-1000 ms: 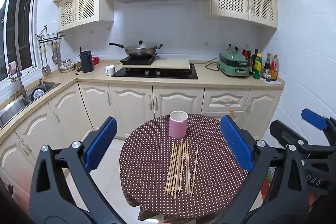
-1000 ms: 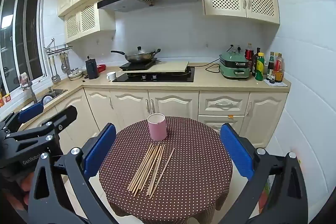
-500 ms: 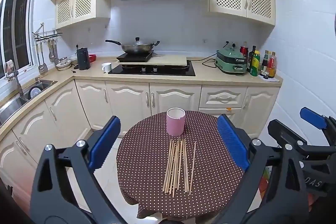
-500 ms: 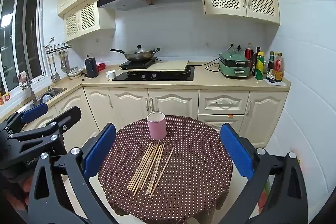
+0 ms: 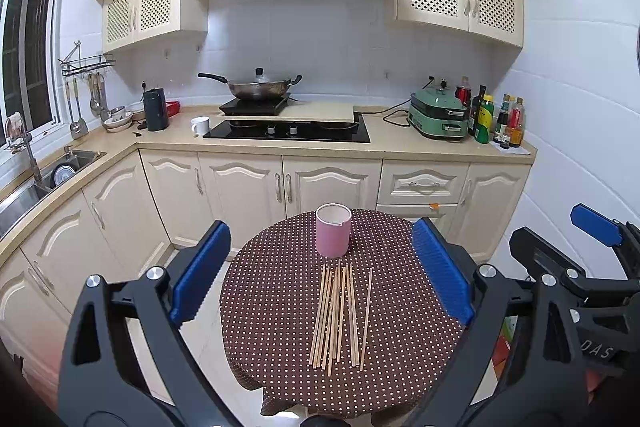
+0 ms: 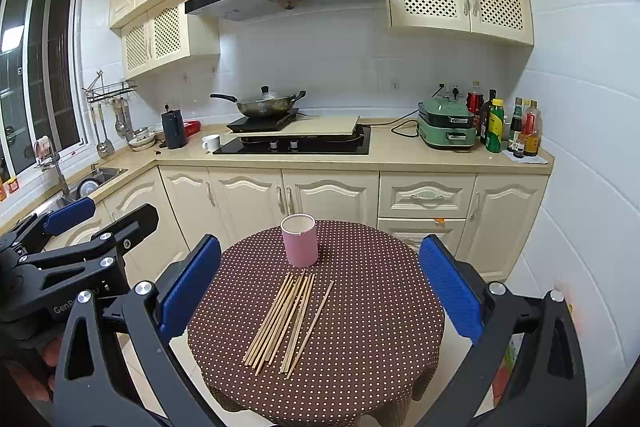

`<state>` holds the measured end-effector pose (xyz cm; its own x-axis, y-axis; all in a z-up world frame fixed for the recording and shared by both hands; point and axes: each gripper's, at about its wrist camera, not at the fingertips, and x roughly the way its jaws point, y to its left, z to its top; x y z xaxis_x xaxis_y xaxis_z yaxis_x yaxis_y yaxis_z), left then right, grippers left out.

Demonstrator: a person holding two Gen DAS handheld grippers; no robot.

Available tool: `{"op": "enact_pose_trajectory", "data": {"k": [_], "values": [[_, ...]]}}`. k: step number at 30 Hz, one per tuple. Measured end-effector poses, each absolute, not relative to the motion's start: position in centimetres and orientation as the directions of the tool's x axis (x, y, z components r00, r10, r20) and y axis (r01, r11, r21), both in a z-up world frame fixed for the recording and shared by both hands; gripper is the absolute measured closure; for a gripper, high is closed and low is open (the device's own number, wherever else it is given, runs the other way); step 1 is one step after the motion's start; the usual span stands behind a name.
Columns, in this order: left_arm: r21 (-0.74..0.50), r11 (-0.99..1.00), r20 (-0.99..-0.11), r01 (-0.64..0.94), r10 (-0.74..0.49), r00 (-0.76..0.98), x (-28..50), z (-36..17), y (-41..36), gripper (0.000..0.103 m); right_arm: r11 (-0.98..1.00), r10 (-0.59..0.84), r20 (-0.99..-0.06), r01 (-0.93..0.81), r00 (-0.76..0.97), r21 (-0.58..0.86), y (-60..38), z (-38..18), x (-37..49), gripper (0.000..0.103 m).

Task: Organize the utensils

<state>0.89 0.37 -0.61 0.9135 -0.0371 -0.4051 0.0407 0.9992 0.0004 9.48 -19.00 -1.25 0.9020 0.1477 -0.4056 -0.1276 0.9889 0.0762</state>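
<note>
Several wooden chopsticks [image 5: 339,315] lie side by side on a small round table with a brown dotted cloth [image 5: 272,307]. An empty pink cup [image 5: 333,235] stands upright just behind them. My left gripper [image 5: 322,267] is open and empty, held above and in front of the table. My right gripper [image 6: 320,279] is open and empty at about the same height. The chopsticks [image 6: 290,319], the cup [image 6: 299,239] and the table [image 6: 380,307] also show in the right wrist view. Each gripper shows at the edge of the other's view.
Cream kitchen cabinets [image 5: 288,183] and a counter stand behind the table, with a wok [image 5: 260,87] on a hob, a green appliance [image 5: 439,113], bottles [image 5: 496,119] and a sink [image 5: 48,175] at the left. Tiled floor surrounds the table.
Both grippers have risen and drawn back a little; the table, cup and chopsticks sit slightly lower and smaller in the left view. Nothing on the table has moved.
</note>
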Motion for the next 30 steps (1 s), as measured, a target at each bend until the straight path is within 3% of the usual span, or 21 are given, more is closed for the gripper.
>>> {"op": "enact_pose_trajectory", "data": {"k": [30], "values": [[0.007, 0.999, -0.406, 0.044, -0.038, 0.913, 0.55, -0.66, -0.30, 0.014, 0.987, 0.159, -0.425, -0.129, 0.891, 0.099, -19.49, -1.67, 9.91, 0.007]]}}
